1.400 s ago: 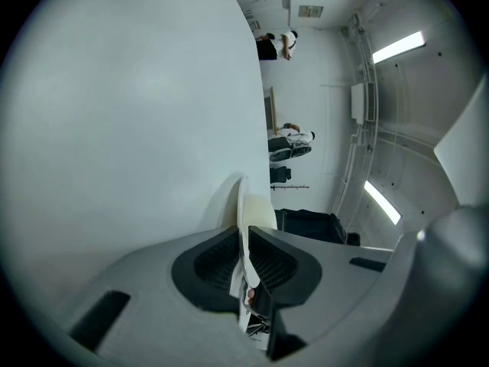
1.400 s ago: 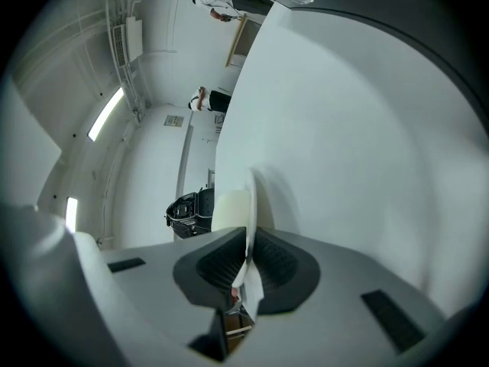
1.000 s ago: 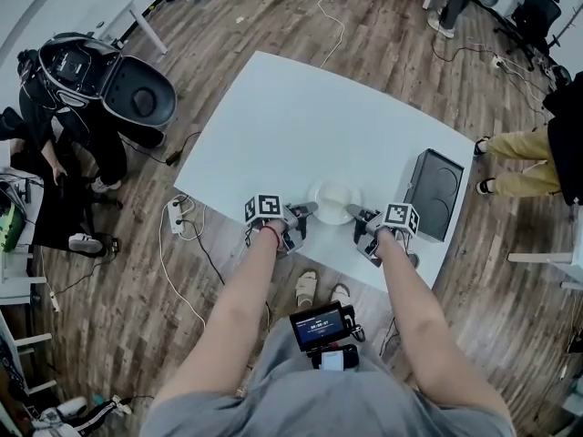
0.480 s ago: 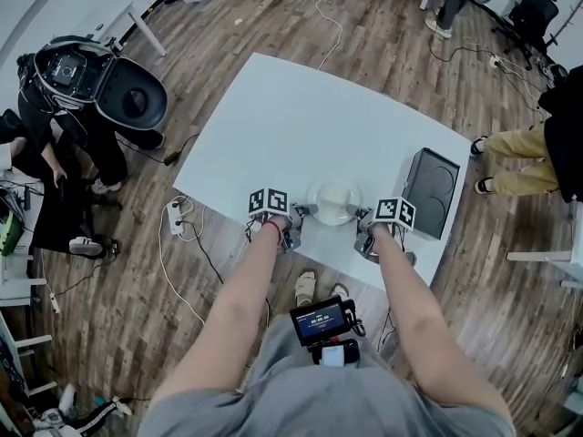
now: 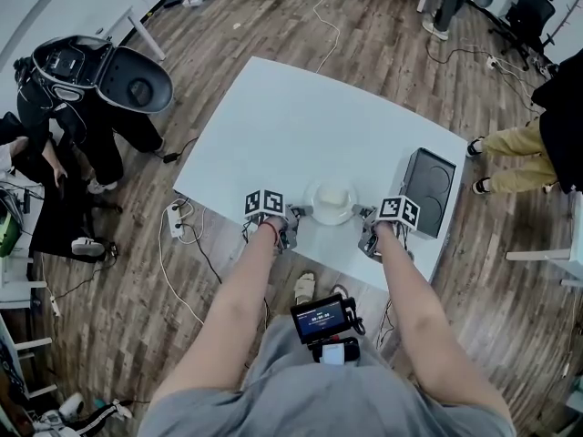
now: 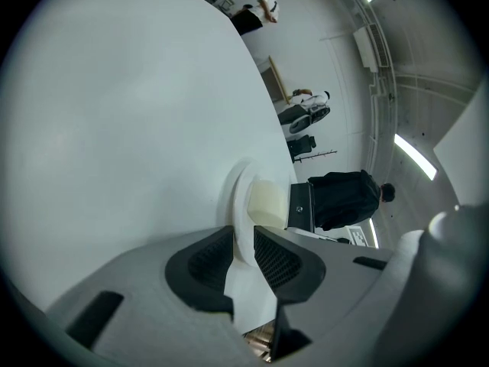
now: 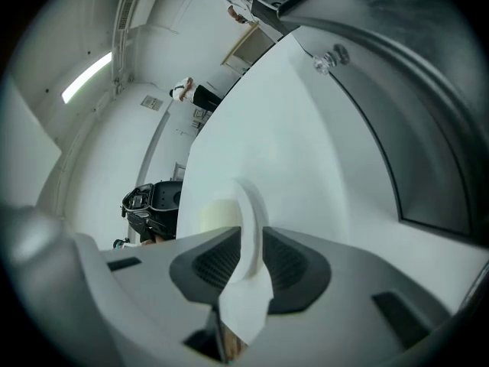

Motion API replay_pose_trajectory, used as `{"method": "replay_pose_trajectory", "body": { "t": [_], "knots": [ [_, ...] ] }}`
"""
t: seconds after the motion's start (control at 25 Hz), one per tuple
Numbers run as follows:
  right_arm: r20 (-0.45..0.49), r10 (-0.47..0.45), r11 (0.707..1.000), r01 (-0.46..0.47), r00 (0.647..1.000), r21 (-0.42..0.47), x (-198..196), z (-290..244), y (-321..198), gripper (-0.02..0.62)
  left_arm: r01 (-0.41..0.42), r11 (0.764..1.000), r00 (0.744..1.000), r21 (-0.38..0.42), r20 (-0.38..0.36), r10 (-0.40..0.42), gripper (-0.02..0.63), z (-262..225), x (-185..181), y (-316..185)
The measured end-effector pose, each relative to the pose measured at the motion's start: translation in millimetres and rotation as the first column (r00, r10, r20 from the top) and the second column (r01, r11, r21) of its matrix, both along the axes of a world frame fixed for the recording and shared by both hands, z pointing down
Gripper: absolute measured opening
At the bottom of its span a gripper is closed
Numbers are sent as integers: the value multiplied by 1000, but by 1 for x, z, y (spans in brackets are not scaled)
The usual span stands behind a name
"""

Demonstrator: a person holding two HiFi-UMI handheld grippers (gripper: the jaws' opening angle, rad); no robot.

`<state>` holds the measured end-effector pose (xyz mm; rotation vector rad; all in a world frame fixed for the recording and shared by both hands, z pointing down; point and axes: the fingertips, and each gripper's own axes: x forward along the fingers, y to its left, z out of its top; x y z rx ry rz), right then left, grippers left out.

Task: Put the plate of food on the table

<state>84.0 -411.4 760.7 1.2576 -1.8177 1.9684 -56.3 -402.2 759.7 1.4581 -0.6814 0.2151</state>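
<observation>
- The left gripper [image 5: 305, 210] has its jaws closed onto the left rim of the white plate [image 5: 332, 203], the rim pinched between the ribbed pads [image 6: 210, 260].
- The right gripper [image 5: 363, 213] clamps the opposite rim the same way, jaws narrowed to the thickness of the plate's edge.
- A pale block of food [image 5: 334, 196] lies in the middle of the plate.
- The plate is over the near strip of the white table [image 5: 301, 116], close to its front edge and between the two grippers. Whether it rests on the top cannot be told.
- Just to the right of the right gripper a dark box [image 5: 428, 192] lies flat by the table's right edge, so that side is tight.
- Beyond the plate and to its left the white top stretches wide toward the far edges.
</observation>
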Motion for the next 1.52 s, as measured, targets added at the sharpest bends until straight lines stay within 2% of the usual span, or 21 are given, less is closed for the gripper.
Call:
{"method": "replay_pose_trajectory", "body": {
  "t": [0.44, 0.72, 0.96, 1.12, 1.24, 1.52],
  "knots": [
    [39, -58, 997, 55, 998, 55, -5, -31, 7, 64, 1, 999, 1000, 47, -12, -1, 69, -25, -1, 2],
    [120, -134, 984, 118, 984, 131, -12, -64, 32, 64, -29, 994, 999, 110, -31, 32, 69, -53, 8, 23],
    [194, -222, 957, 175, 956, 232, -23, -100, 54, 63, -64, 982, 997, 176, -35, 71, 64, -76, 13, 46],
    [237, -265, 932, 185, 935, 312, -29, -126, 66, 63, -46, 970, 994, 237, -84, 68, 57, -98, 18, 56],
    [235, -296, 909, 196, 926, 369, -32, -141, 76, 63, -36, 959, 991, 282, -115, 71, 57, -113, 21, 67],
    [192, -348, 859, 230, 917, 458, -22, -162, 102, 61, -45, 926, 990, 374, -106, 91, 55, -133, 30, 94]
  ]
}}
